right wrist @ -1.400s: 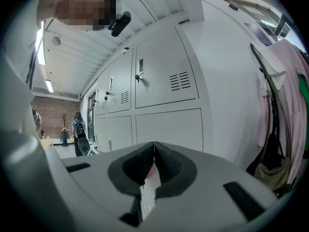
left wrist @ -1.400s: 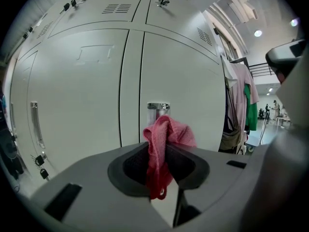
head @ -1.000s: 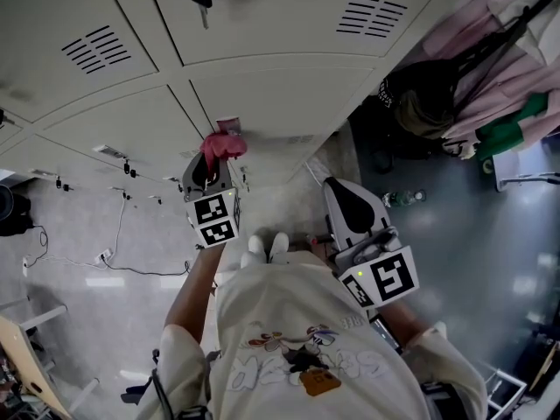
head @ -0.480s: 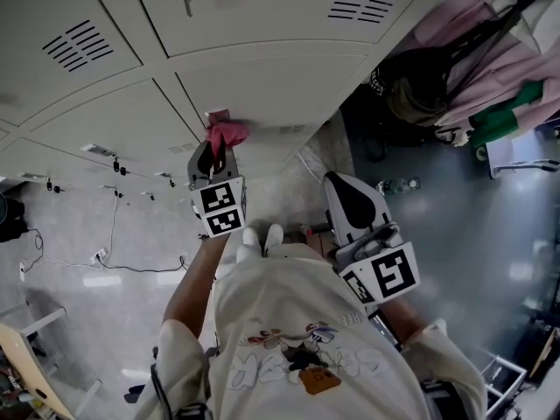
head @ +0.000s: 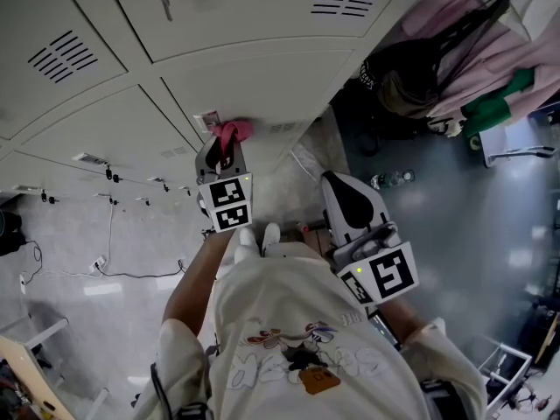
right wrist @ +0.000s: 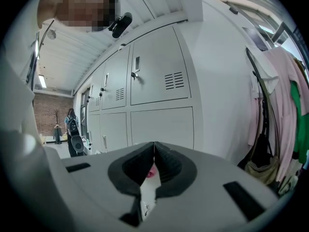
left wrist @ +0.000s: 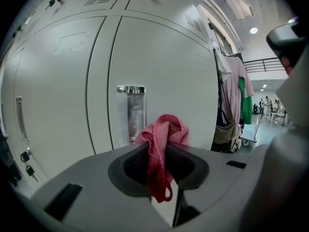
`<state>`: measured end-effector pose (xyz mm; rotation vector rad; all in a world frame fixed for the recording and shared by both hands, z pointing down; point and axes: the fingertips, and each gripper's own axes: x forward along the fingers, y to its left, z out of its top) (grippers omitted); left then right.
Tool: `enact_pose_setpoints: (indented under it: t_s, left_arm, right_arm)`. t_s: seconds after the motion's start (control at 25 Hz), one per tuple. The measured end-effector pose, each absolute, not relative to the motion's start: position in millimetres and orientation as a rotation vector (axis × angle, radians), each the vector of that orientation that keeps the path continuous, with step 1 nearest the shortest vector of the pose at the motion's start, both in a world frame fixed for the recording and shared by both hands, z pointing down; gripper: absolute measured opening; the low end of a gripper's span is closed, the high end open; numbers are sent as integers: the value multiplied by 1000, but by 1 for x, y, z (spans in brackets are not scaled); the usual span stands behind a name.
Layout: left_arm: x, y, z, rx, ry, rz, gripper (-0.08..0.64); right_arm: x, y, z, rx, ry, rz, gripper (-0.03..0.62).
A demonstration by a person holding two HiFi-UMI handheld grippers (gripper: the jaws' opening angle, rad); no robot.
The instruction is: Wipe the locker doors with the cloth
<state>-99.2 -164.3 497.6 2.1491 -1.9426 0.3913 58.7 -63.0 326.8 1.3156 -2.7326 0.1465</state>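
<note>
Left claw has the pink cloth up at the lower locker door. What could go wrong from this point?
1. The pink cloth is bunched into a narrow wad in the left claw, so the hard tips might scrape the locker door instead of wiping it.
2. The wad sits close beside the metal handle plate; a fold could snag there.

I'm checking for anything legible: the white lettering on the black bag [head: 411, 94] is too small to read, and the print on my shirt [head: 289, 313] is illegible too.
</note>
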Motion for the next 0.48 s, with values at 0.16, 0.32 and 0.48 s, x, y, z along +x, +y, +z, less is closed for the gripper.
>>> enact_pose_setpoints:
  t_s: [0.16,0.32,0.48]
  left_arm:
    - [-86,-169,504,2164,-1900,391,92]
    - [-75,-172,511,2170,-1863,395,92]
    - [-67,-175,515,2177,-1847,400,92]
  right_arm:
    - [67,-63,328,1345,-2706,145,8]
    - [73,-63,329,1369,-2687,148,8]
    - [78,-64,335,1380,-2667,164,8]
